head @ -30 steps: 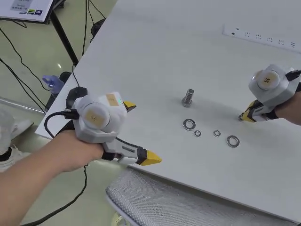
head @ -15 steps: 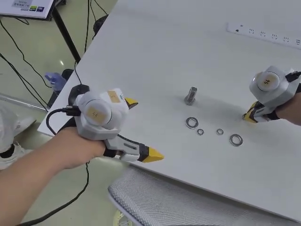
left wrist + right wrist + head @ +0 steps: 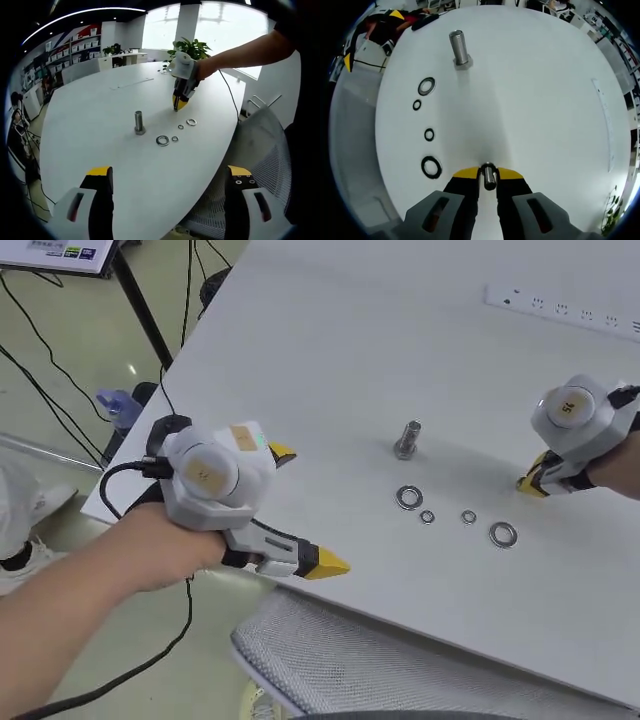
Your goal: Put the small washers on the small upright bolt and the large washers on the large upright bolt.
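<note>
Washers (image 3: 408, 498) unmoved | right gripper (image 3: 531, 484) clamps small silvery bolt (image 3: 489, 178) | left gripper (image 3: 169, 172) jaws apart

large washers (image 3: 408, 498): 2 | small washers (image 3: 427, 517): 2 | large bolt (image 3: 407, 439): 1 | small bolt (image 3: 489, 177): 1 | left tool (image 3: 308, 508): 1 | right tool (image 3: 530, 485): 1

My left gripper (image 3: 307, 508) hangs at eight o'clock in the head view, jaws spread wide. My right gripper (image 3: 530, 483), at three o'clock, tips downward, pinching the small bolt (image 3: 489, 176).
</note>
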`<act>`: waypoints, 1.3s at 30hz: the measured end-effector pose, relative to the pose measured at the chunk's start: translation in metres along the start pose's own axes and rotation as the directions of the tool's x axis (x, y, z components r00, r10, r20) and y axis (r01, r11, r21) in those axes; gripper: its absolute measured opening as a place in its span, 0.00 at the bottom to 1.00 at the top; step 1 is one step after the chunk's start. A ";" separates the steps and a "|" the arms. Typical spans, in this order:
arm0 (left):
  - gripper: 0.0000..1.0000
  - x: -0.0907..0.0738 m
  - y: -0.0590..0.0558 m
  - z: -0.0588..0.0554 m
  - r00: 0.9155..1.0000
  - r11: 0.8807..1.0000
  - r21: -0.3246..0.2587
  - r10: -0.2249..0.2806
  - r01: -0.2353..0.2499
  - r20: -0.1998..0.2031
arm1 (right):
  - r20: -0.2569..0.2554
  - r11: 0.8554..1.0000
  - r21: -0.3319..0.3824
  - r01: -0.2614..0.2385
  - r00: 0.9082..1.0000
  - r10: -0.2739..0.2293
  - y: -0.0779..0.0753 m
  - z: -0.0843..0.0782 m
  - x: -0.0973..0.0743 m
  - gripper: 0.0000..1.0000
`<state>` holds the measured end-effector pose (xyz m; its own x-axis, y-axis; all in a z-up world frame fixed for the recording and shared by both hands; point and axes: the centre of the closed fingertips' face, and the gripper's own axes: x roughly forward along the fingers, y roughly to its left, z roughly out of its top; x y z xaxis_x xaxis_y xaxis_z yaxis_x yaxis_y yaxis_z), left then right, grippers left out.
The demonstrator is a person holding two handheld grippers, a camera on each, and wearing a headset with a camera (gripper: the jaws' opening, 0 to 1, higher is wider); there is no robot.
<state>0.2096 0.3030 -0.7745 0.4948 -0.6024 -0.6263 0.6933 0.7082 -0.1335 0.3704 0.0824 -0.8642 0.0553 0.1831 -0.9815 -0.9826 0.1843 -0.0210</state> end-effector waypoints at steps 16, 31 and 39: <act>0.94 -0.003 -0.001 -0.001 1.000 1.000 -0.007 0.004 -0.004 0.007 | 0.017 1.000 -0.007 -0.014 1.000 0.014 0.002 0.002 -0.005 0.22; 0.94 -0.010 -0.006 0.017 0.999 1.000 0.015 -0.007 0.006 0.037 | 0.047 1.000 -0.014 0.016 0.999 -0.015 0.000 0.011 -0.042 0.22; 0.94 -0.010 -0.015 0.021 0.999 1.000 0.019 -0.022 0.021 0.040 | 0.069 0.999 -0.018 0.026 0.997 -0.025 0.005 0.016 -0.056 0.22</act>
<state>0.2053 0.2911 -0.7502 0.5002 -0.6319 -0.5920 0.7135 0.6881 -0.1317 0.3654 0.0883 -0.8066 0.0919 0.2441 -0.9654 -0.9839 0.1714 -0.0503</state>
